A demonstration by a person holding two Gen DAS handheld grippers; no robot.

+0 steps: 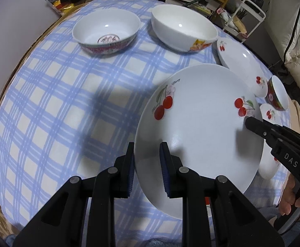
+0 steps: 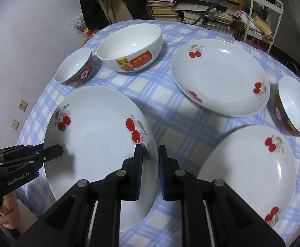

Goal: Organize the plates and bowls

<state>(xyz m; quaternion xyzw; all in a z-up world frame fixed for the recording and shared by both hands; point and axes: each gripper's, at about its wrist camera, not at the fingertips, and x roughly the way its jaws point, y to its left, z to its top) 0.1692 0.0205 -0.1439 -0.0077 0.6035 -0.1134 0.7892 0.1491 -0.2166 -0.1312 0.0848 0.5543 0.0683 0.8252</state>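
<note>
cherry plate (image 1: 199, 127) lifted off the blue checked worktop (image 1: 57, 103), left gripper (image 1: 147, 154) clamped on its left rim, right gripper (image 2: 150, 156) pinching the opposite rim, two more cherry plates to the right, bowls sitting farther back

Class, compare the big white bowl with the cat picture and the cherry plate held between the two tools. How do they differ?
The cat bowl is deep with steep walls; the held cherry plate is wide and shallow. The cat bowl sits on the checked tablecloth; the held cherry plate is gripped at opposite rim edges by the left tool and right tool. Both are glossy white with printed decoration.
</note>
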